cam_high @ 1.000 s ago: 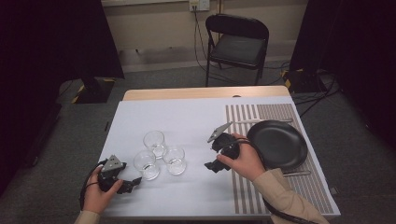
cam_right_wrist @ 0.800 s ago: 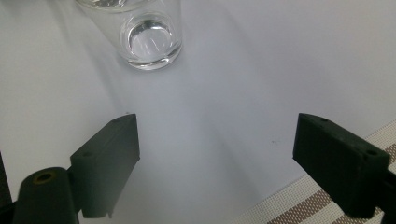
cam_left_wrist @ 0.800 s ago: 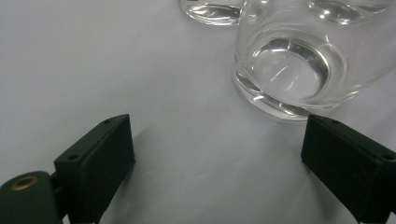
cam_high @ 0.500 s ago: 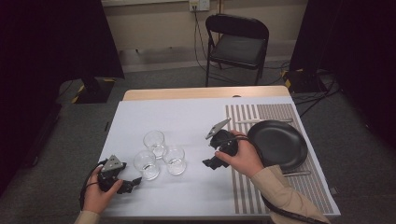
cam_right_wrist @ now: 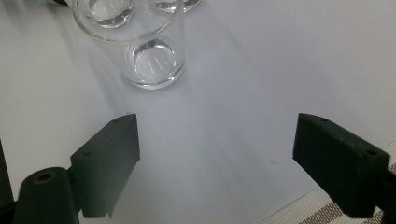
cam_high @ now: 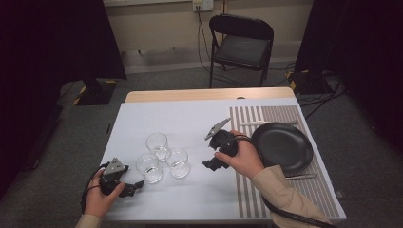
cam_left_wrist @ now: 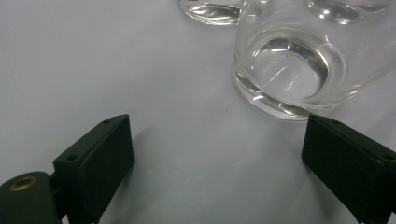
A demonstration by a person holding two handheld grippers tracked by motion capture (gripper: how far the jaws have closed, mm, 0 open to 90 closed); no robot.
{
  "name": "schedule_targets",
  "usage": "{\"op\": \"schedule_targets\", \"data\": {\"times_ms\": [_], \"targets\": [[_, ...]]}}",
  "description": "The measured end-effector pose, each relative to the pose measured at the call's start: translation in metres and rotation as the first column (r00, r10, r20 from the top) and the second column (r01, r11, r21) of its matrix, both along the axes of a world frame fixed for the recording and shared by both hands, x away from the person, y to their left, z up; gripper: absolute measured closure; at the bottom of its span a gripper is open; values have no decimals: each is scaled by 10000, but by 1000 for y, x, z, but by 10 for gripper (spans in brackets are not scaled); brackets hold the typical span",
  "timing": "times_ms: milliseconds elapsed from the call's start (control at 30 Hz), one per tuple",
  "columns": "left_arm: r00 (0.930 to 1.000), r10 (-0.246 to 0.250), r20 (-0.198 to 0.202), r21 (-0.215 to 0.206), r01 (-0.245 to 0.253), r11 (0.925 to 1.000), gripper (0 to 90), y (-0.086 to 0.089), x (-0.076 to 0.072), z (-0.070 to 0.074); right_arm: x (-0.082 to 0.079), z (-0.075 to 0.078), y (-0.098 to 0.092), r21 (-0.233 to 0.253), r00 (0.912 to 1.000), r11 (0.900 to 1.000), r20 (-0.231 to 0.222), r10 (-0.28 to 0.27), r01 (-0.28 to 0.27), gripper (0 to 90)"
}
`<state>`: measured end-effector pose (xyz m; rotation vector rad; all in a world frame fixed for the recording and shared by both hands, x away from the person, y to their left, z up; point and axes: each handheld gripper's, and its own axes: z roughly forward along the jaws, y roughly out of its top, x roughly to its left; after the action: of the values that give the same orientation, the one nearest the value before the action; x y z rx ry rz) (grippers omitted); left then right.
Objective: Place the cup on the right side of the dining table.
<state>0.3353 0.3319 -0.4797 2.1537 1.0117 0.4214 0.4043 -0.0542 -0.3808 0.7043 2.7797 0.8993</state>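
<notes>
three clear round empty drinking glasses (cam_high: pixel 164 156) cluster on the smooth white tablecloth (cam_high: pixel 190 118). the left gripper (cam_high: pixel 130 188) and right gripper (cam_high: pixel 210 164), both released wide, flank them without touching; the glossy black round plate (cam_high: pixel 282 146) lies empty.

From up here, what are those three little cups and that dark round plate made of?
The three small clear tumblers look like glass: see-through, thick bases, bright glints. The round black plate has a smooth, softly glossy surface, perhaps glazed ceramic or plastic; the look leaves that open.
</notes>
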Motion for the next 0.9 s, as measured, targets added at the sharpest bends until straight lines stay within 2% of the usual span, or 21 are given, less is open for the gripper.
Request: {"op": "schedule_targets", "data": {"times_ms": [900], "targets": [[10000, 2, 3, 5, -2, 10000, 82, 0, 0, 0, 12, 3, 17, -103, 9999, 9999, 78, 87, -86, 136]]}}
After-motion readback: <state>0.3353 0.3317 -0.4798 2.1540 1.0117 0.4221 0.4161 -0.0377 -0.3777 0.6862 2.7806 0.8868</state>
